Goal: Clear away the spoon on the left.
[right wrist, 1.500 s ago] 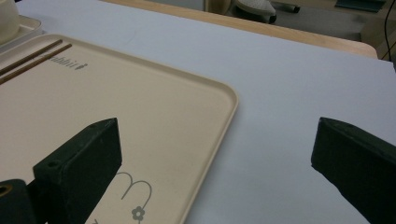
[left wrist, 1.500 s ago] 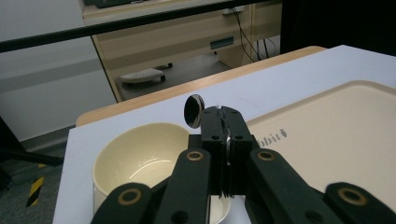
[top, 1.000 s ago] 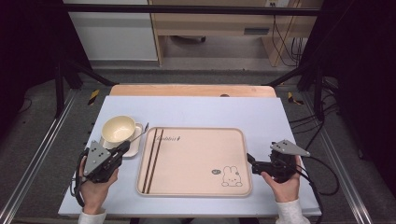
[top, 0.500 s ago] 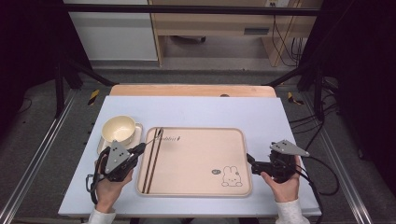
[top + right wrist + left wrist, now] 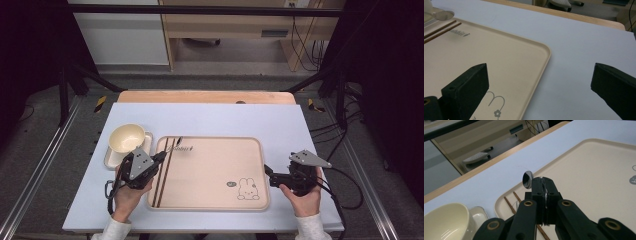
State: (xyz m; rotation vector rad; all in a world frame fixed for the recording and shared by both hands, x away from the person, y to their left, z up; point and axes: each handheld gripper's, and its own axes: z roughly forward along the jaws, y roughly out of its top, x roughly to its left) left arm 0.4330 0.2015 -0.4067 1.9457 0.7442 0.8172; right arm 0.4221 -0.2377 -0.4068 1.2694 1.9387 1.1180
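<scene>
The left gripper (image 5: 159,158) is clamping a slim metal spoon (image 5: 527,179) by its handle, the long axis running away toward the far right, bowl hovering over the far left corner of the beige rabbit-print plastic tray (image 5: 220,170), just right of the two brown chopsticks (image 5: 165,165). The right gripper (image 5: 267,175), empty and wide open, is waiting at the tray's right edge on the pale blue tabletop (image 5: 210,117), with a cream bowl (image 5: 126,138) sitting left of the tray.

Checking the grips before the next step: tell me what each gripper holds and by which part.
The left gripper is shut on a spoon, gripped by its handle just behind the bowl. The right gripper holds nothing; its jaws stand open beside the tray.
</scene>
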